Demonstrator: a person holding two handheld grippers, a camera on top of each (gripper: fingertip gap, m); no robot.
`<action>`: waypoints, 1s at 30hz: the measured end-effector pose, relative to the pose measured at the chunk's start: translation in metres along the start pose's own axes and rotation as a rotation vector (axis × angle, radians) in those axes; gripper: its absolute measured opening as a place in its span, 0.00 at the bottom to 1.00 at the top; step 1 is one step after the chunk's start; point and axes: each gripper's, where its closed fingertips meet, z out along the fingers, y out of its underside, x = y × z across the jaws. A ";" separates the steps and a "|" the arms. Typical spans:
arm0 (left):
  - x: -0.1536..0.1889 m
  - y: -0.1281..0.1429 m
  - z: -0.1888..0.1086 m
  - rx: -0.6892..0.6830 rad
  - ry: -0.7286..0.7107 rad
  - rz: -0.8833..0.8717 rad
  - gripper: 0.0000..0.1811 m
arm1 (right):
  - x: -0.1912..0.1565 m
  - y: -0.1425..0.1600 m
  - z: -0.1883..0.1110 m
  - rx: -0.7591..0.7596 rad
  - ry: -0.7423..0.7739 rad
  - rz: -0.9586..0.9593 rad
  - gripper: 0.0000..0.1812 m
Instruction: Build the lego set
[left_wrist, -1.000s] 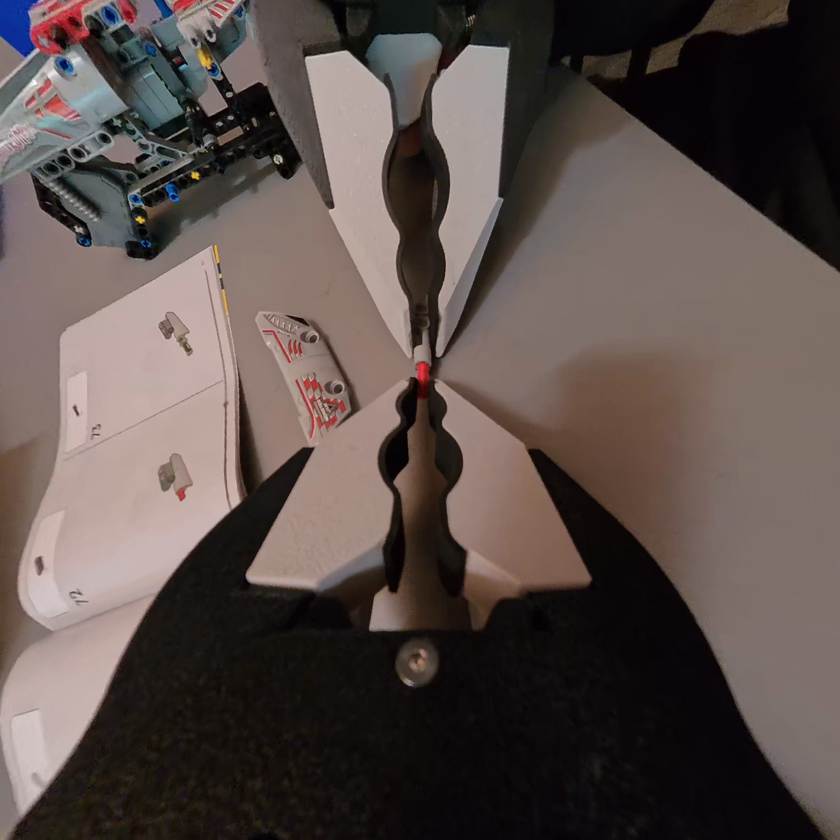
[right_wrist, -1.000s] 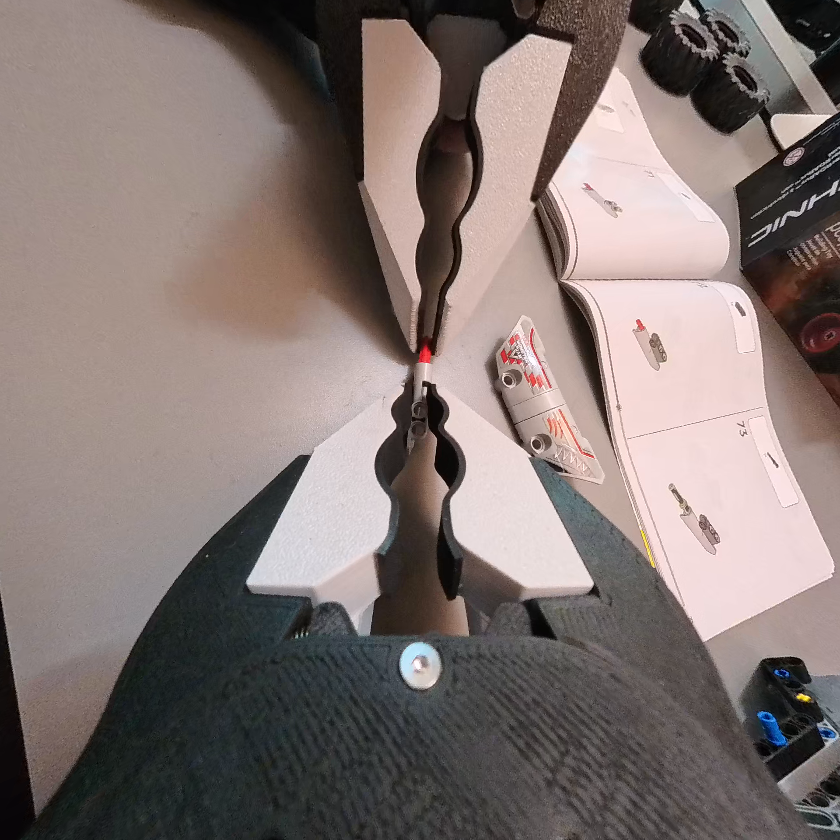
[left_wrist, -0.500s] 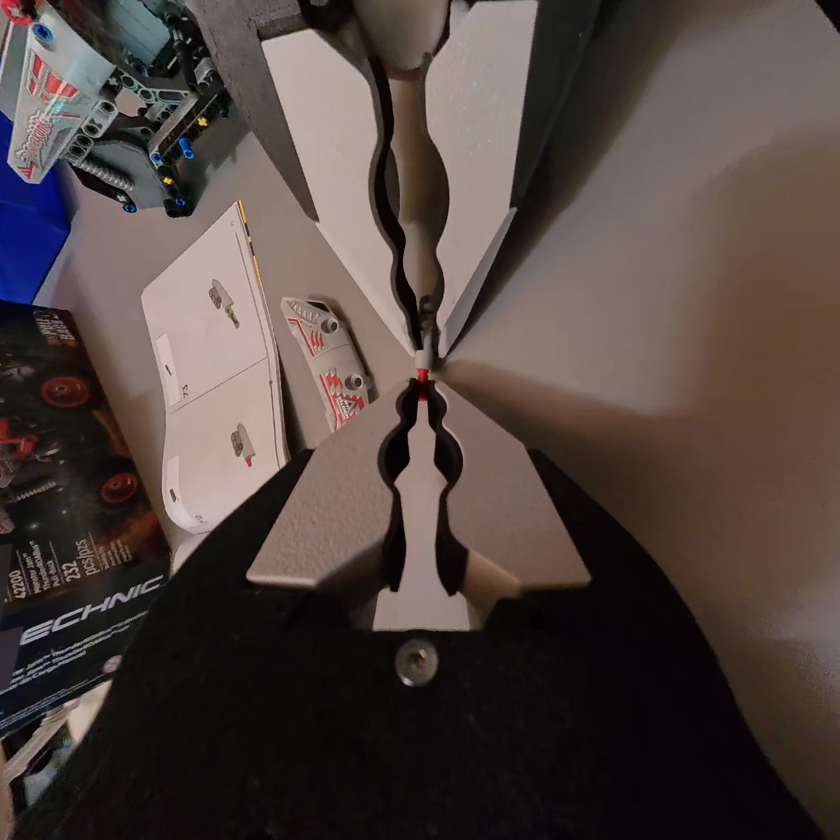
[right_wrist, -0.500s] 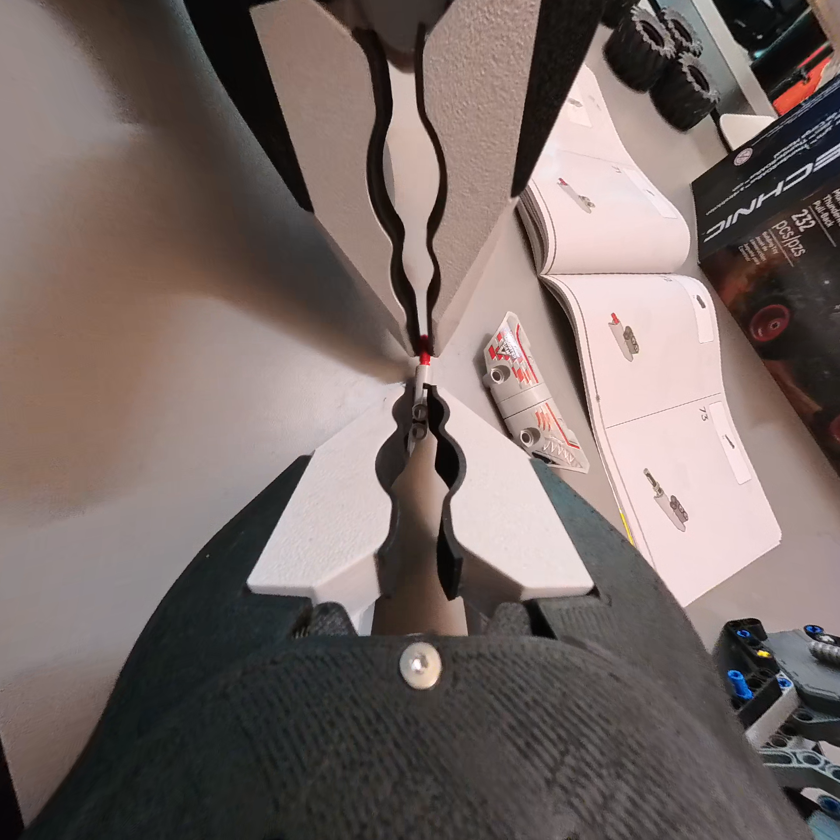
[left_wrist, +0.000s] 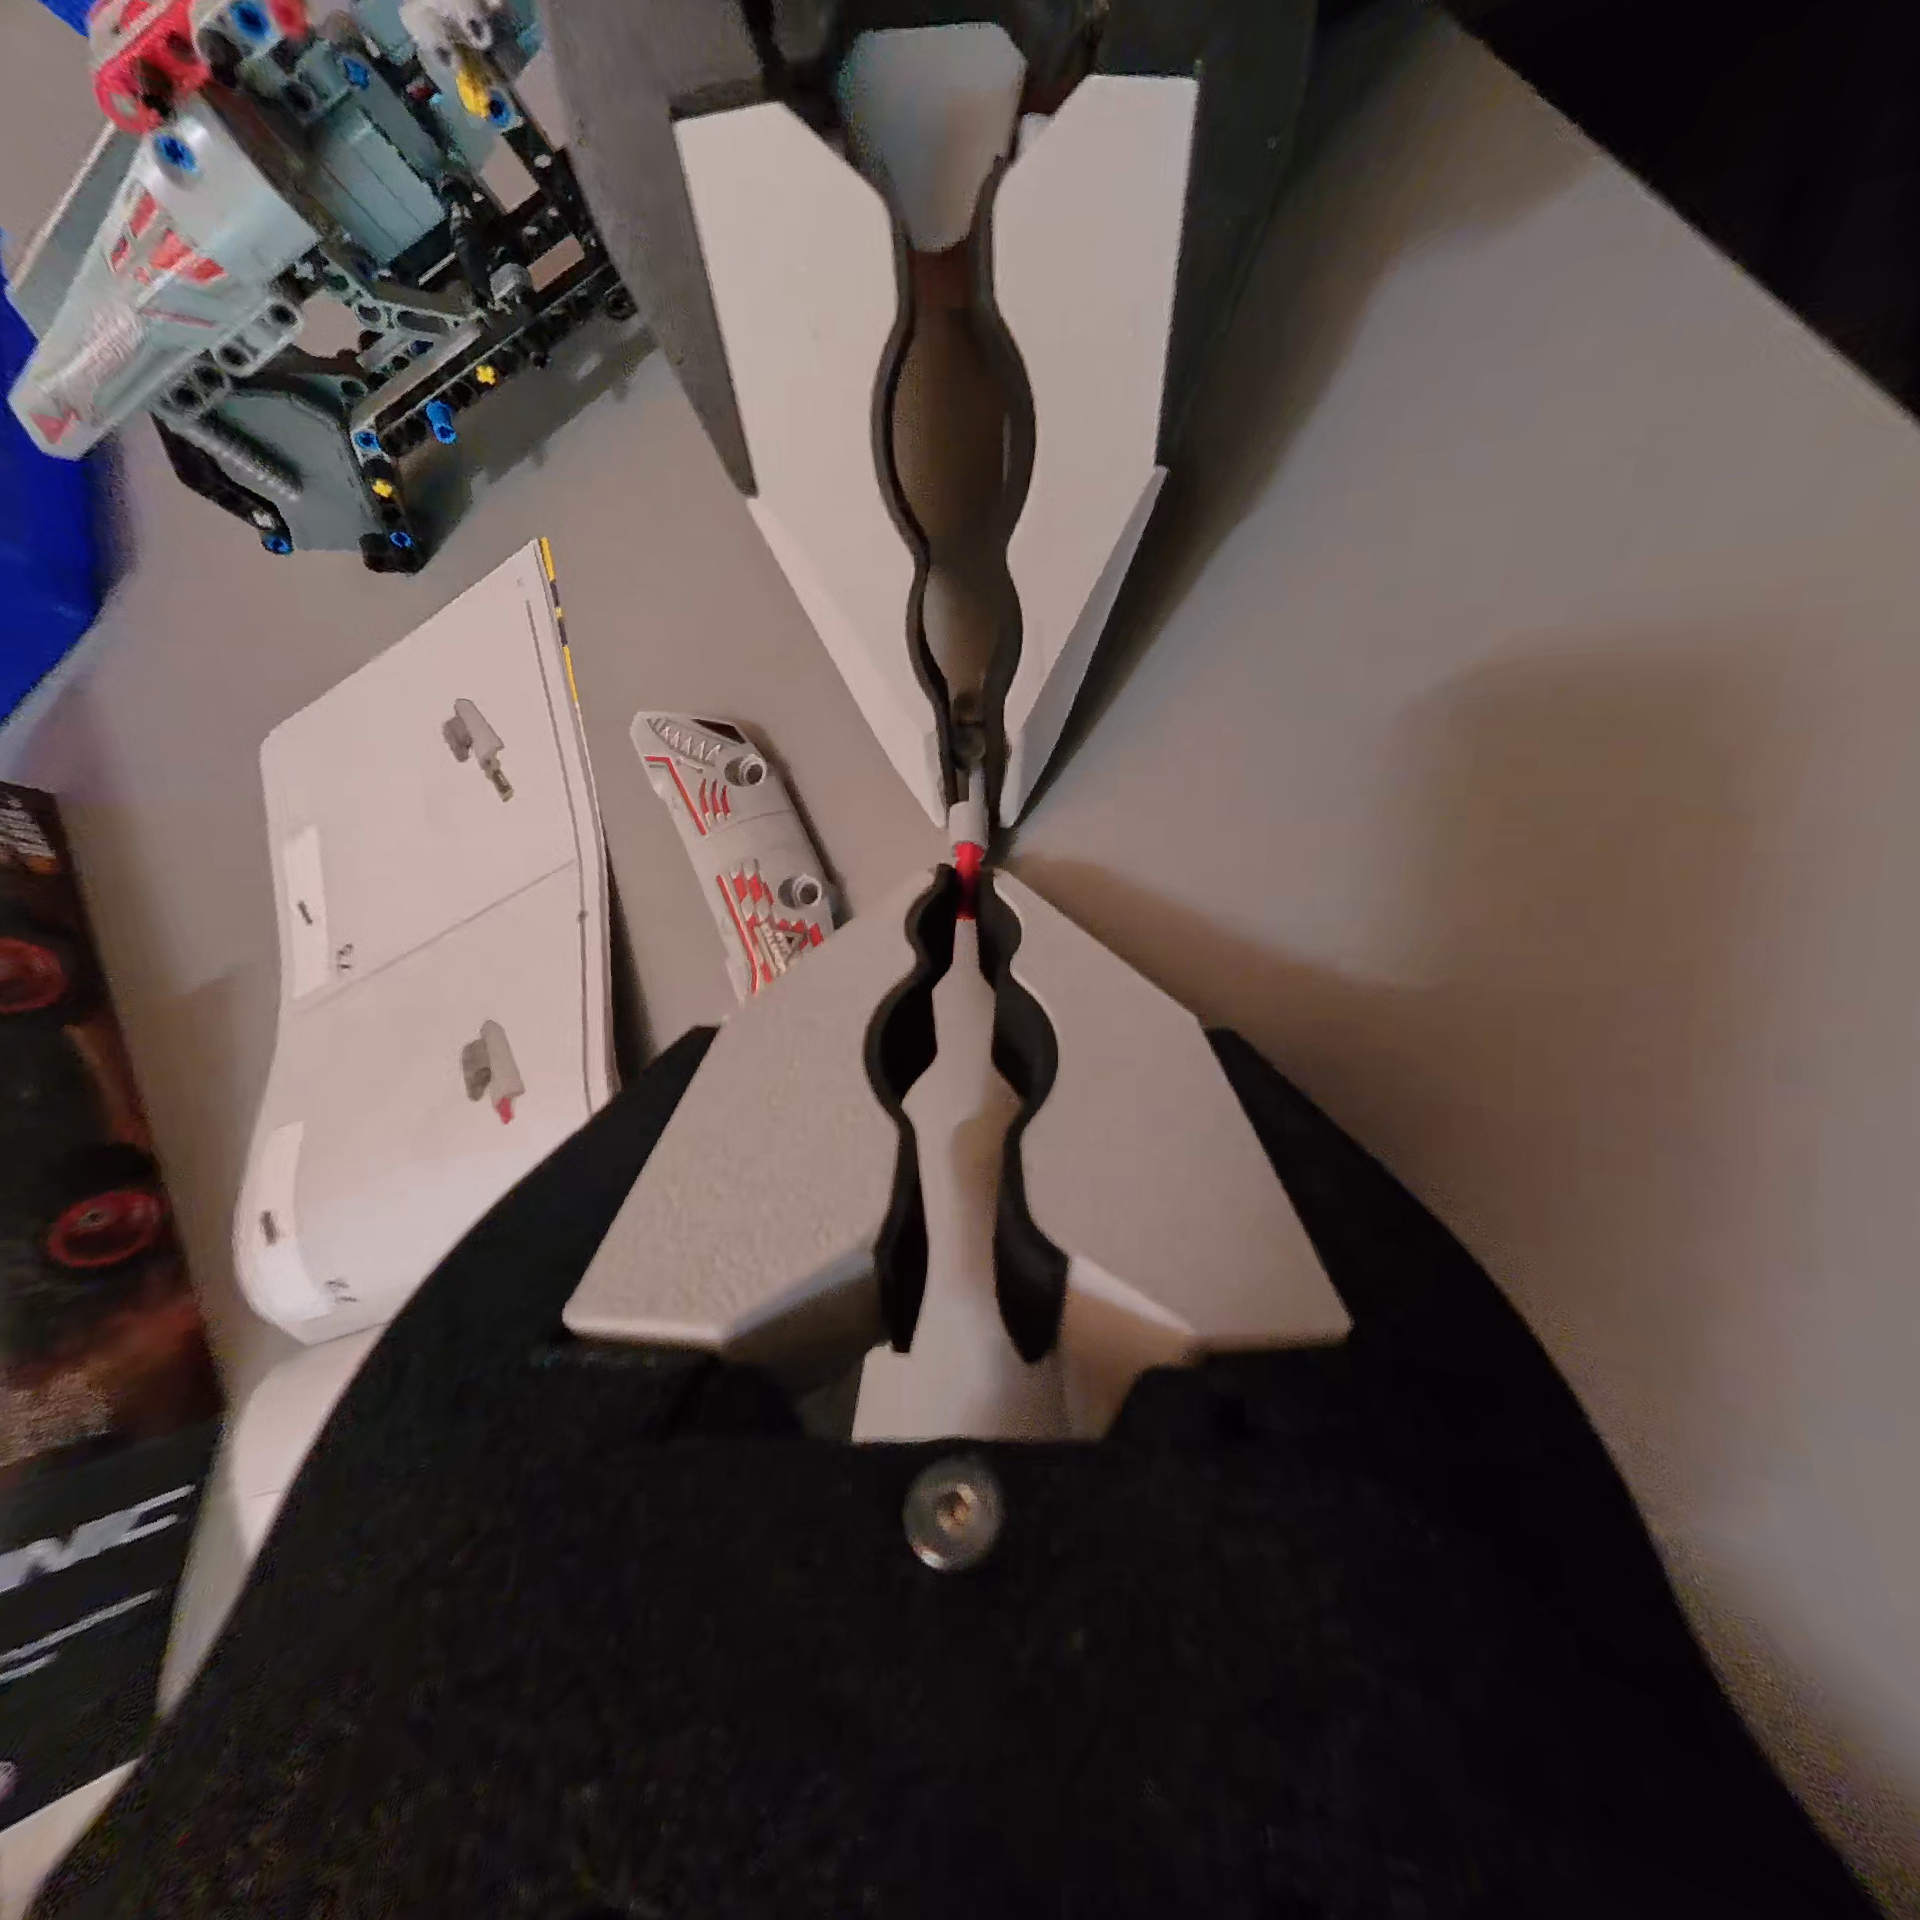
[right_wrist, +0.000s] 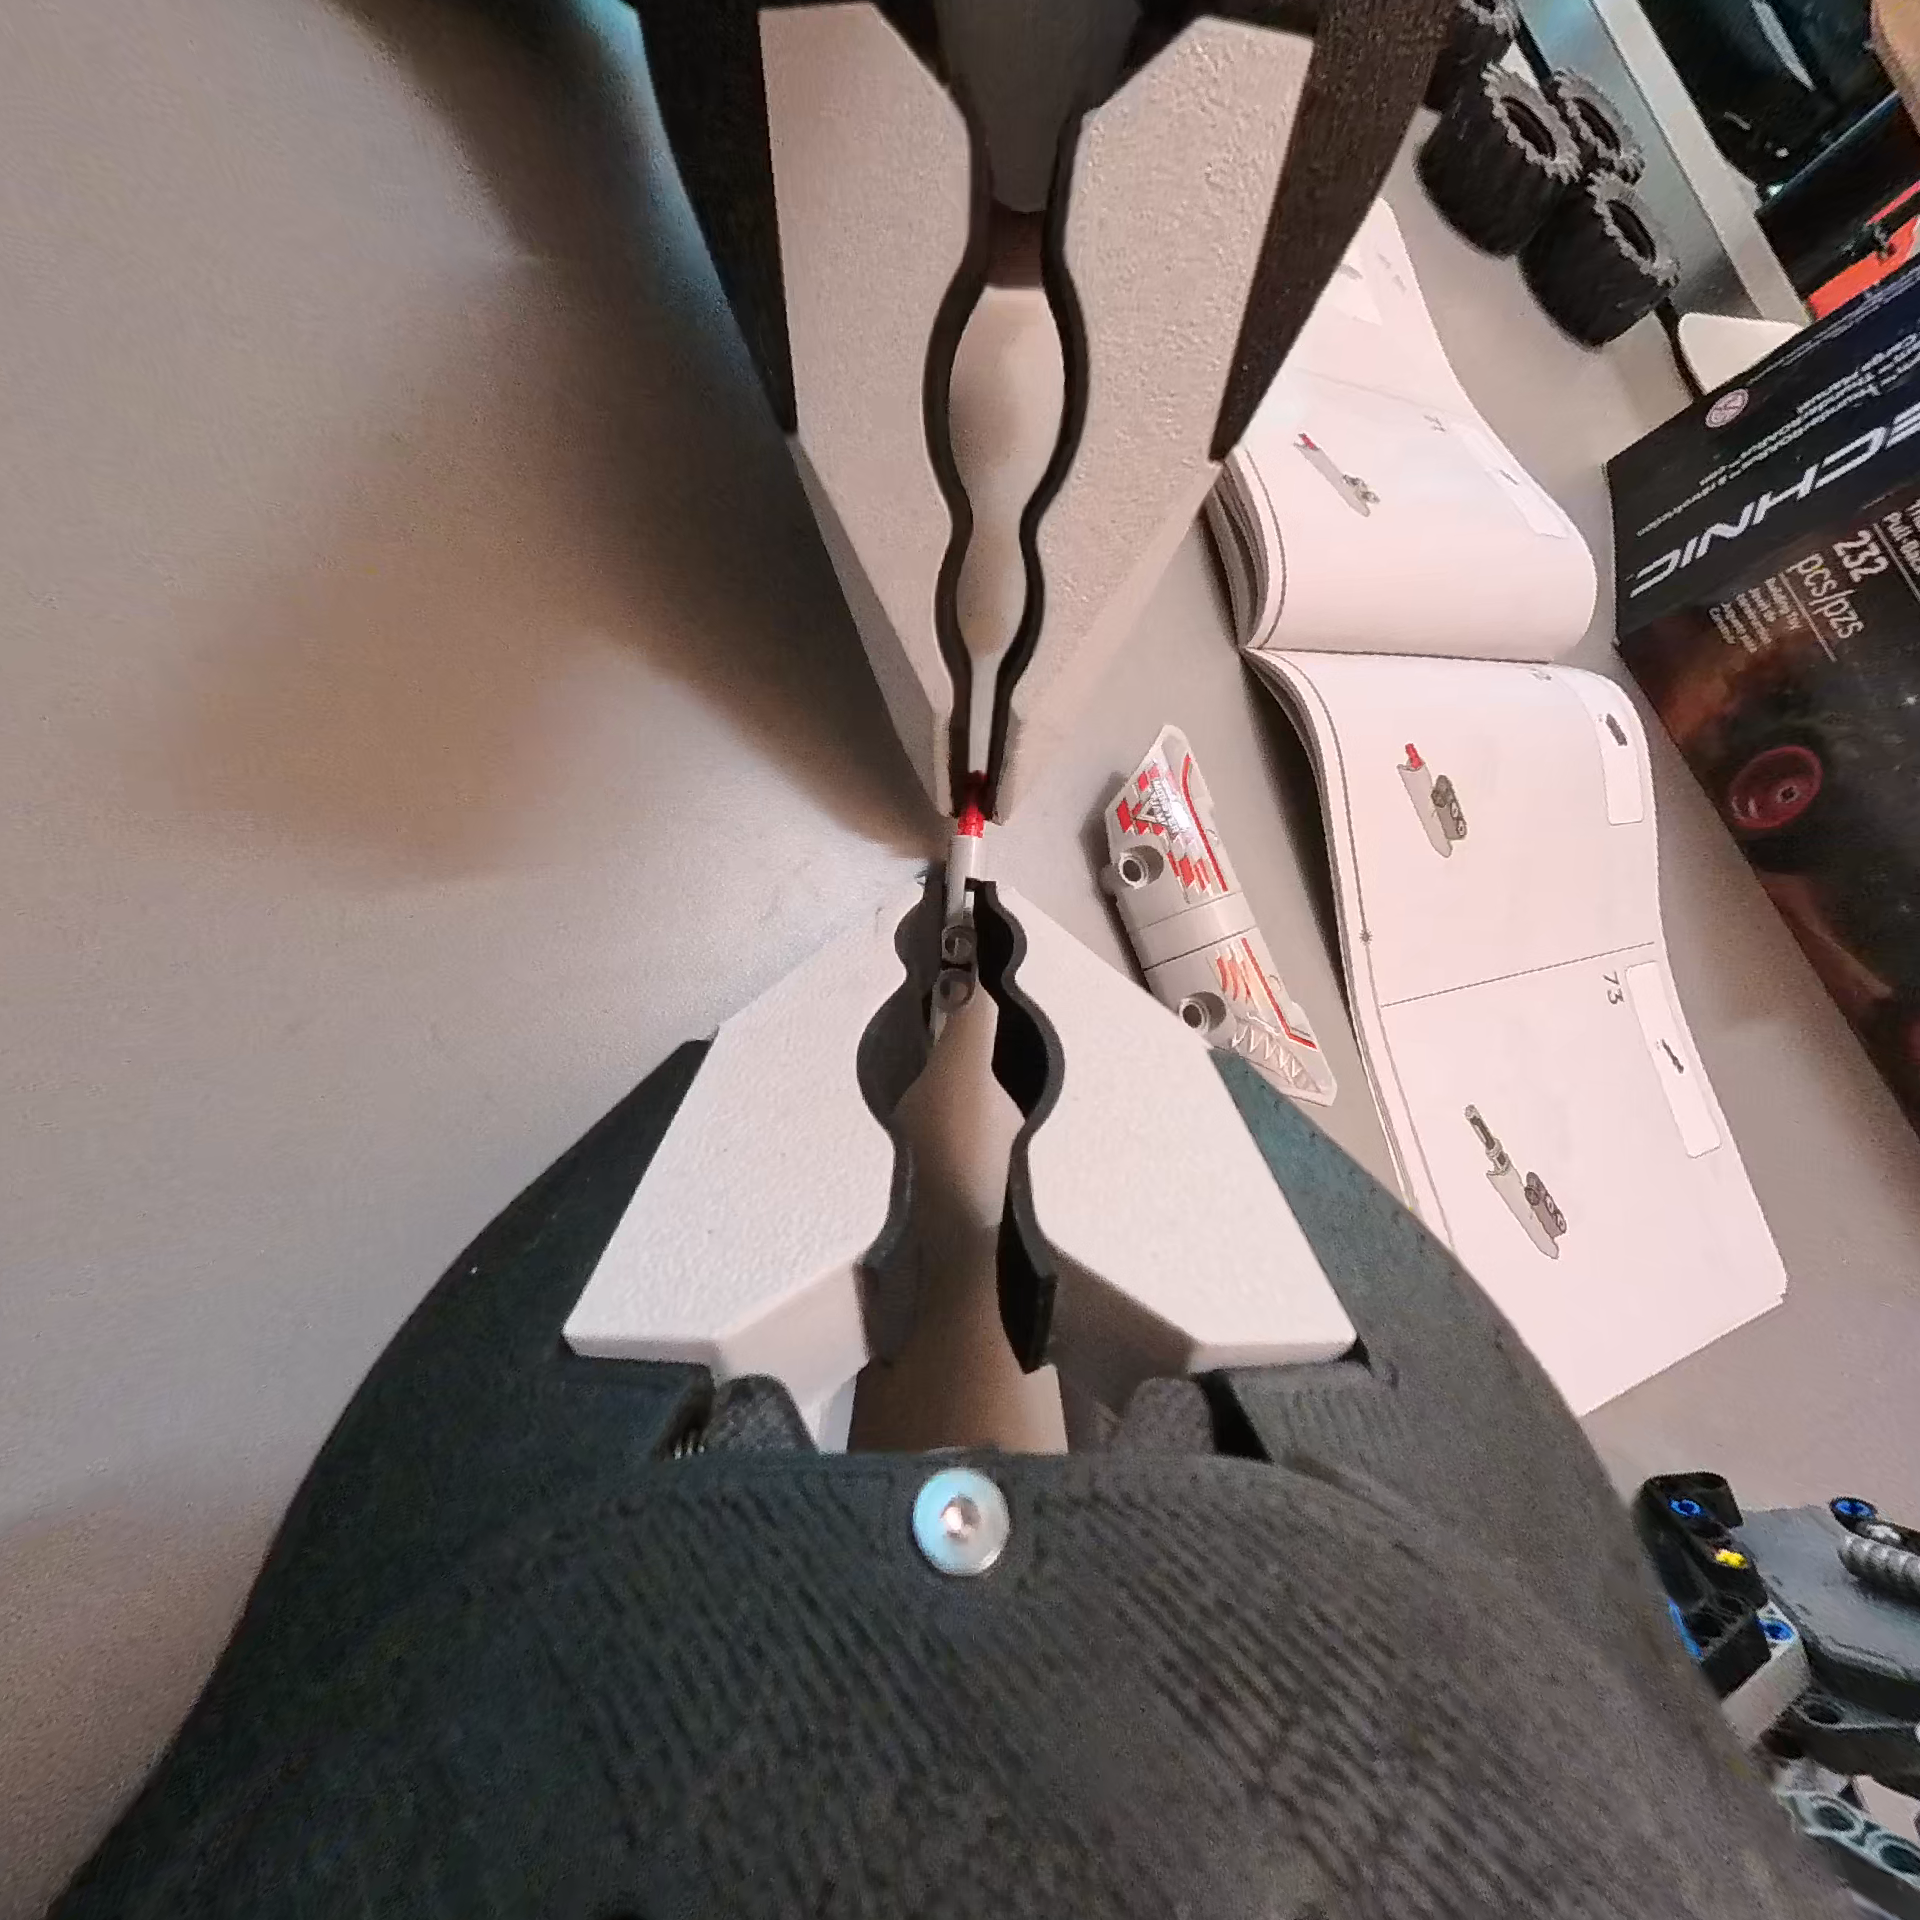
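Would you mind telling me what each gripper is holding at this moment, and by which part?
The left gripper pinches the red pin at its near end; the right gripper clamps the grey connector by its holed end.

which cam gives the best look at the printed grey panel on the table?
Right wrist view: the printed grey panel lies whole beside the instruction booklet. In the left wrist view the left gripper covers the panel's near end.

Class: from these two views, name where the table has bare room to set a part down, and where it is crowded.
Bare: the grey table on the side of the grippers away from the curved panel. Crowded: the panel's side, with the open booklet, box, tyres and the model.
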 end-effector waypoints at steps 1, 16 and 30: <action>0.000 0.000 0.000 -0.017 -0.018 0.038 0.00 | 0.000 0.000 0.000 0.002 -0.003 -0.003 0.02; -0.002 -0.001 0.001 -0.068 -0.021 0.002 0.00 | 0.002 0.001 0.000 -0.015 0.062 -0.062 0.02; -0.002 -0.003 0.001 0.003 0.013 -0.033 0.00 | 0.003 0.000 0.000 0.014 0.024 -0.005 0.02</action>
